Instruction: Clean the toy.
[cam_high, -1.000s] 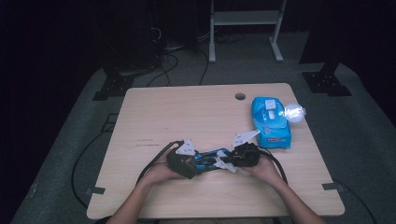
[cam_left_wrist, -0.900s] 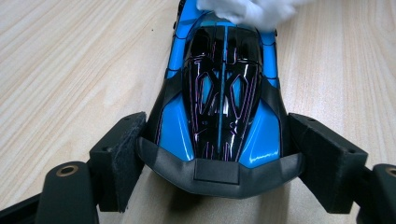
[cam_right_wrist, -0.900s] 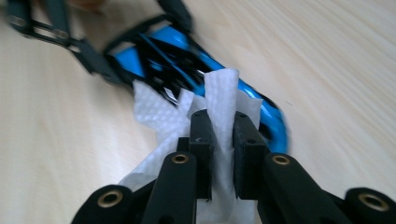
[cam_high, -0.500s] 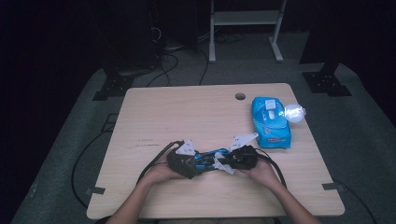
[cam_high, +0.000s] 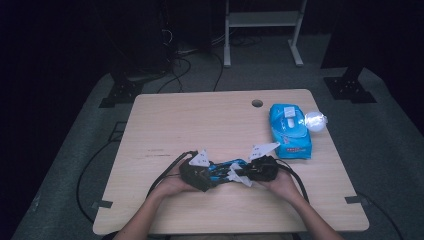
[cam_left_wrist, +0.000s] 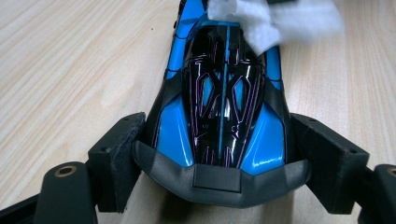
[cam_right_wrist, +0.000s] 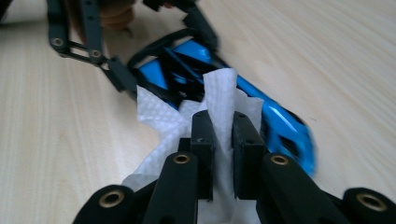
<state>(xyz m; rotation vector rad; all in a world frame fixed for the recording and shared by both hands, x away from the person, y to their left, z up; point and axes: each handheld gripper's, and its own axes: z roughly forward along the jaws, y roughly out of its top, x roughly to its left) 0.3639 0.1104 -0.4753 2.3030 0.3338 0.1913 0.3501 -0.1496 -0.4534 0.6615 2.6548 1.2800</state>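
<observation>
A blue and black toy car (cam_high: 223, 168) lies on the wooden table (cam_high: 200, 120) near the front edge. In the left gripper view my left gripper (cam_left_wrist: 219, 158) is shut on the wide end of the car (cam_left_wrist: 219, 93), a pad on each flank. My right gripper (cam_right_wrist: 223, 135) is shut on a white wipe (cam_right_wrist: 154, 116), which rests on the car's (cam_right_wrist: 285, 126) body. From above, the left gripper (cam_high: 207, 175) and the right gripper (cam_high: 242, 175) face each other along the car, with the wipe (cam_high: 237, 176) between them.
A blue pack of wipes (cam_high: 290, 131) lies at the table's right side, with a shiny round object (cam_high: 315, 120) at its far right corner. A cable hole (cam_high: 257, 103) sits near the back edge. Black cables trail off both grippers toward the front.
My right gripper has shifted slightly along the car with the wipe. The left gripper and the car have stayed put.
</observation>
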